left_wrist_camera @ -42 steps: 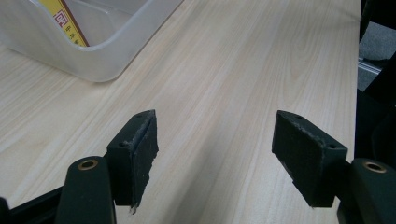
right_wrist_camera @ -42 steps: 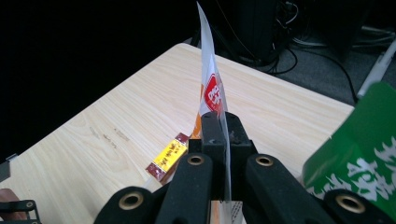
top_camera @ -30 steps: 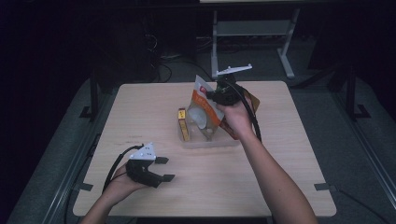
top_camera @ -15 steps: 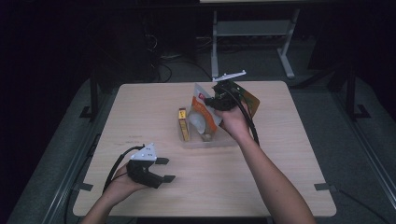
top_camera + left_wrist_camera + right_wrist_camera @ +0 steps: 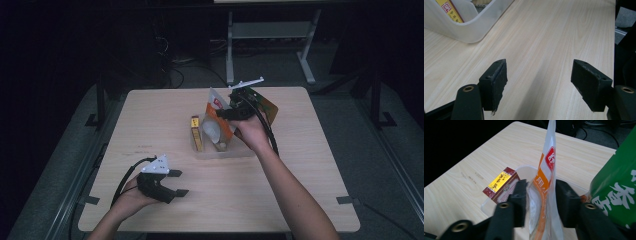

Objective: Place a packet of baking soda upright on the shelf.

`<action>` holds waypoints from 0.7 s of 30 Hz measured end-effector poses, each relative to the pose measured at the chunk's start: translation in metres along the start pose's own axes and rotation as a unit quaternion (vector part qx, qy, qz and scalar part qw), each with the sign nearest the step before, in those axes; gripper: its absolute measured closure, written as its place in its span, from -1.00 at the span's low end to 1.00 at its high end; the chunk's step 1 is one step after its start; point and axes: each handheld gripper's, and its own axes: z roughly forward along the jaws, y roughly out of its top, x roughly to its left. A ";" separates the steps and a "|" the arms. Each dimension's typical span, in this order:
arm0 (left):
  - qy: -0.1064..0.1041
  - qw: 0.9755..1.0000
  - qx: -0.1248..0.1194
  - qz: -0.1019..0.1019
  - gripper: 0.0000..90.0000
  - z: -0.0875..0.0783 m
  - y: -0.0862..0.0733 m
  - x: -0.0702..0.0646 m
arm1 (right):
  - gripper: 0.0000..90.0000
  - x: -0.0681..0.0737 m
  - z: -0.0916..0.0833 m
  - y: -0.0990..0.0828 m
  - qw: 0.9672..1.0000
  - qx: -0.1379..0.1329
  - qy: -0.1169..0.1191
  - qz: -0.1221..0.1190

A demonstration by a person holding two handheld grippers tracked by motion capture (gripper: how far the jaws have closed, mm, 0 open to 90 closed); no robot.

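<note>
right tool (image 5: 223, 113), orange pouch (image 5: 218, 120), clear bin (image 5: 225, 151)

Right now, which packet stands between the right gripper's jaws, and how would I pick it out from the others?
On the pale wooden table stands a clear plastic bin holding several packets. The one between the right gripper jaws, which have just been opening, is the upright white-and-orange plastic pouch. A red logo near its top sets it apart from the maroon-and-yellow box and the green bag.

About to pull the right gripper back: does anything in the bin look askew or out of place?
The orange-and-white pouch stands on edge in the clear bin, leaning, between the right gripper jaws, which have just been opening. The green bag tilts beside it. Nothing spilled or torn.
</note>
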 end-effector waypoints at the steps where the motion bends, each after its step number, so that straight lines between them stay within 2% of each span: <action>1: -0.001 1.000 0.000 0.002 -0.37 0.000 0.000 0.000 | 0.16 0.000 -0.003 -0.001 1.000 -0.004 -0.006 -0.003; 5: -0.001 1.000 0.001 0.002 -0.38 0.002 0.000 0.000 | -0.02 0.001 -0.010 -0.004 1.000 -0.012 -0.021 -0.014; 7: -0.001 1.000 0.001 0.003 -0.38 0.002 -0.001 0.000 | -0.05 0.000 -0.012 -0.005 1.000 -0.011 -0.021 -0.014; 12: -0.002 1.000 0.004 0.005 -0.38 0.003 0.000 -0.001 | -0.19 -0.002 -0.021 -0.010 1.000 -0.013 -0.016 -0.018; 21: -0.002 1.000 0.004 0.001 -0.38 0.003 -0.001 0.000 | -0.29 -0.006 -0.034 -0.018 0.999 -0.024 0.001 -0.021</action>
